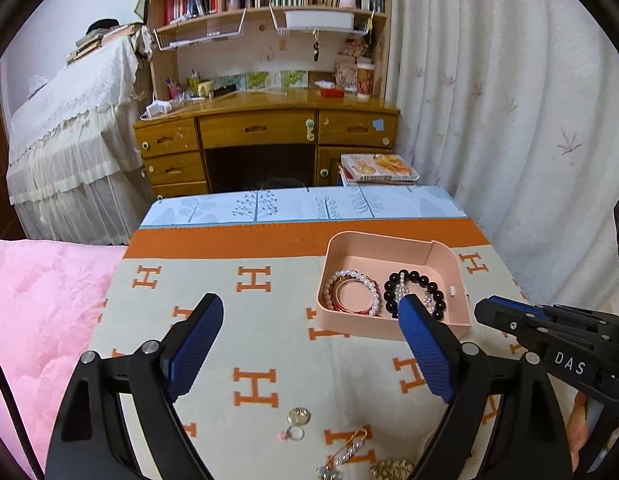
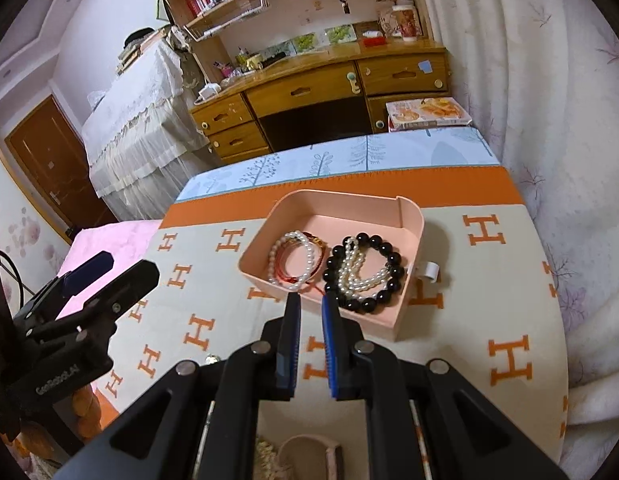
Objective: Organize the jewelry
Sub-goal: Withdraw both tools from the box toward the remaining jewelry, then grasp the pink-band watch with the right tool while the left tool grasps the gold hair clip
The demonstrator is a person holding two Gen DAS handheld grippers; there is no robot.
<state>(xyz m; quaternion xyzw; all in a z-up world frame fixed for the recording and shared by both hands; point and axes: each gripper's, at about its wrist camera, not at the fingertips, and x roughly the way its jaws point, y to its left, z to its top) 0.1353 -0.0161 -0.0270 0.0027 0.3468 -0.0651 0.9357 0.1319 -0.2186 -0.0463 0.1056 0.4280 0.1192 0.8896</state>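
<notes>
A pink tray (image 1: 393, 242) (image 2: 413, 216) sits on the H-patterned cloth and holds a pearl and red bracelet set (image 1: 355, 292) (image 2: 295, 260) and a black bead bracelet with pearls (image 1: 415, 292) (image 2: 363, 272). My left gripper (image 1: 309, 308) is open and empty, just left of and before the tray. Near its base lie a gold coin-like piece (image 1: 299, 416), a small ring (image 1: 295, 434), a pin with a charm (image 1: 349, 450) and a gold chain (image 1: 391, 470). My right gripper (image 2: 311, 300) hovers at the tray's near wall with a narrow gap between its jaws, empty.
A pink blanket (image 1: 41, 320) lies left of the cloth. A wooden desk (image 1: 265, 128) with bookshelves stands beyond the table, a draped cabinet (image 1: 73, 140) to its left and a curtain (image 1: 509, 100) on the right. A pink object (image 2: 309, 456) and beads lie under the right gripper.
</notes>
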